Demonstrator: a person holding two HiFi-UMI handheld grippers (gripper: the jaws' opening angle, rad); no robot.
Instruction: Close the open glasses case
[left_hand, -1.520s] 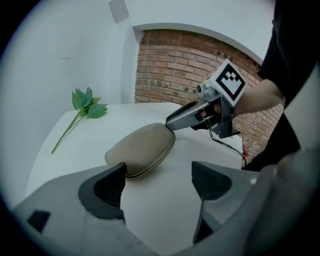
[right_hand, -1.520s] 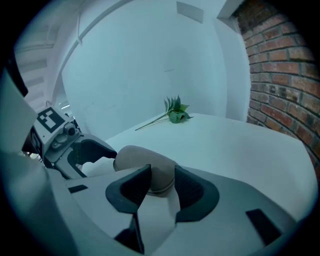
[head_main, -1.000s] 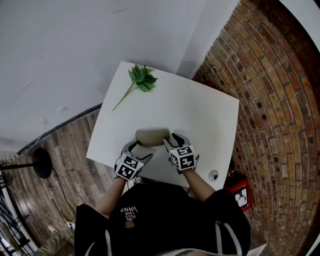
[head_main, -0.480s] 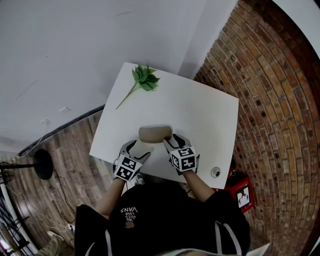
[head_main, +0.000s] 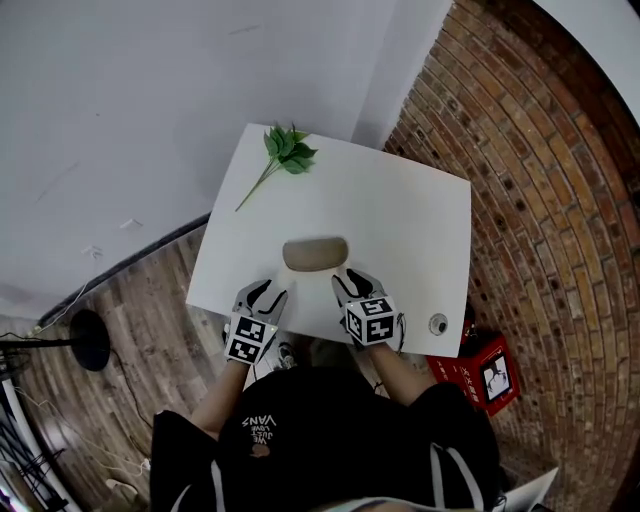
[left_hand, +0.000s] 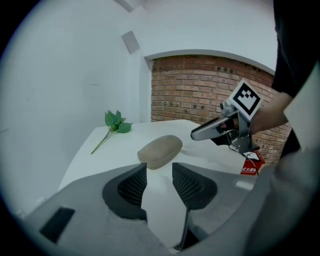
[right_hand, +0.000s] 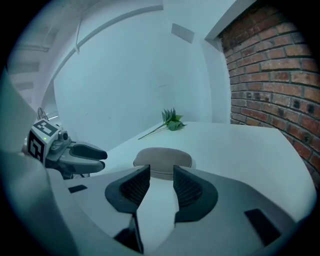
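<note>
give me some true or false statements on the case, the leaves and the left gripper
1. The glasses case is shut. True.
2. The leafy sprig lies on top of the case. False: it lies apart from it, near the table's far corner.
3. The left gripper grips the case. False: its jaws are closing on nothing, and the case lies ahead of them.
4. The table is white. True.

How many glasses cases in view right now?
1. The glasses case lies closed on the white table, toward the person's side, well apart from the green sprig at the far corner. Nothing suggests another is hidden.
</note>
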